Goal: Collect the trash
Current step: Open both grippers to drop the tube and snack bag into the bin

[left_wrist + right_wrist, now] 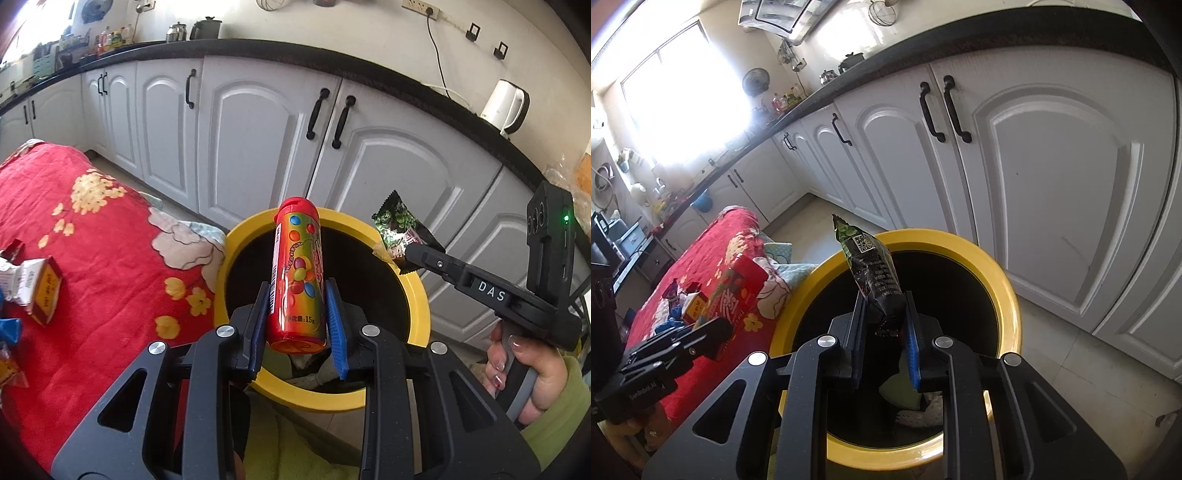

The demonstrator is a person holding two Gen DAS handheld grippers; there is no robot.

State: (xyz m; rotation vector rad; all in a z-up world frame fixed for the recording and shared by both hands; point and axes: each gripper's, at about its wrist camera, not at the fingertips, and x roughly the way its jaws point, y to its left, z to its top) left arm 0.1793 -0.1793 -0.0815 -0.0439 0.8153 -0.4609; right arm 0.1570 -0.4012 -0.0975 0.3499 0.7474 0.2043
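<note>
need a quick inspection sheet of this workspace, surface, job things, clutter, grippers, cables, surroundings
surface: red floral cloth beside a yellow-rimmed bin.
job's things: candy tube and green-black snack wrapper, both held over the bin's opening; some trash already lies inside.
clutter: small red-and-yellow box and other wrappers on the cloth.
grippers: left gripper shut on the candy tube; right gripper shut on the wrapper's lower end.
cables: black cord hanging from a wall socket.
surroundings: white cabinets under a dark countertop, white kettle, bright window.
</note>
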